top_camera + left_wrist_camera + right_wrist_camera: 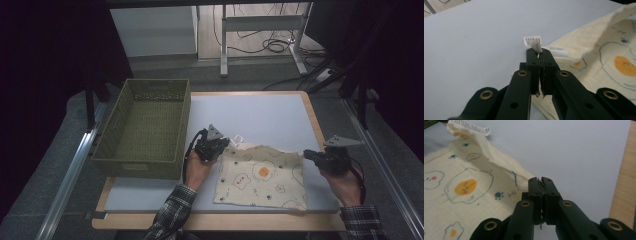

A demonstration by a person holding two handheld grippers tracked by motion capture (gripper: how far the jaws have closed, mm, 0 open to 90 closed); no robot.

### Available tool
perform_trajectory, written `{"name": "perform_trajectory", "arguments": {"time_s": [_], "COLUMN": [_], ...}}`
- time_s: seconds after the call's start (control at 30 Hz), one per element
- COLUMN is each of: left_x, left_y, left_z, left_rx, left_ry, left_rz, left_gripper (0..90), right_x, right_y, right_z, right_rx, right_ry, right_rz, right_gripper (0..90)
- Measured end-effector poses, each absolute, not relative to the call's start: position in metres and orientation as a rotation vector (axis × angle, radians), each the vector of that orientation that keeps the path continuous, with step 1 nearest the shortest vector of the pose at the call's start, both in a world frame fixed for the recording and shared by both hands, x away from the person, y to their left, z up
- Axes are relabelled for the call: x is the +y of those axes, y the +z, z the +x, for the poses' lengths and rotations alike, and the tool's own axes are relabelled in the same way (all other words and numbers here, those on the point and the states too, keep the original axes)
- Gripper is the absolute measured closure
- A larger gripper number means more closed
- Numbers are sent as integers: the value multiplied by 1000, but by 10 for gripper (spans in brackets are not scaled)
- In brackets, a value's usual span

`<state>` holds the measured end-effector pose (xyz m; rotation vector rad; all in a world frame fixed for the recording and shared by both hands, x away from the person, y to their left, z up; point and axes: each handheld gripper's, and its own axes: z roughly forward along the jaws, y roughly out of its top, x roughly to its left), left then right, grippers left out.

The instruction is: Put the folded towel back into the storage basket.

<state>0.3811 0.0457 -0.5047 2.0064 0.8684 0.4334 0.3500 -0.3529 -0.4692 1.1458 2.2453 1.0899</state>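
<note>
While both of my grippers pinch the far corners of the cream cloth (260,175), it lies spread on the pale mat (270,112), with its far edge lifted off the surface. My left gripper (220,145) has its jaws pressed together on the far left corner, where a twist of fabric pokes out above the tips in the left gripper view and a white label (532,40) sits just behind. My right gripper (311,154) is clamped on the far right corner, the fabric edge caught between its closed jaws. Fried-egg prints and small paw marks cover the cloth. An olive woven basket (145,127) stands just left of the left gripper, apart from the cloth.
</note>
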Motion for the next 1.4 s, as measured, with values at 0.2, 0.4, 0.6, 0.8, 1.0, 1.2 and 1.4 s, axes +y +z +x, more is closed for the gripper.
{"name": "perform_trajectory", "arguments": {"time_s": [0.2, 0.4, 0.6, 0.8, 1.0, 1.2, 1.4], "left_x": [50, 61, 70, 74, 75, 79, 76], "left_y": [-511, -515, -518, -521, -519, -517, -525], "left_z": [362, 348, 329, 312, 294, 277, 263], "left_rx": [843, 844, 829, 814, 783, 765, 744], "left_ry": [407, 374, 342, 322, 316, 304, 302], "left_rz": [2001, 1964, 1936, 1933, 1945, 1938, 1989], "left_gripper": [872, 871, 871, 871, 871, 870, 867], "right_x": [-351, -350, -350, -355, -356, -354, -351], "right_y": [-477, -482, -488, -494, -492, -491, -493], "right_z": [331, 315, 297, 279, 260, 245, 235], "right_rx": [2266, 2281, 2299, 2308, 2313, 2332, 2362], "right_ry": [1108, 1111, 1109, 1118, 1135, 1128, 1115], "right_rz": [1141, 1124, 1115, 1131, 1117, 1104, 1091], "right_gripper": [871, 871, 870, 870, 871, 870, 867]}}
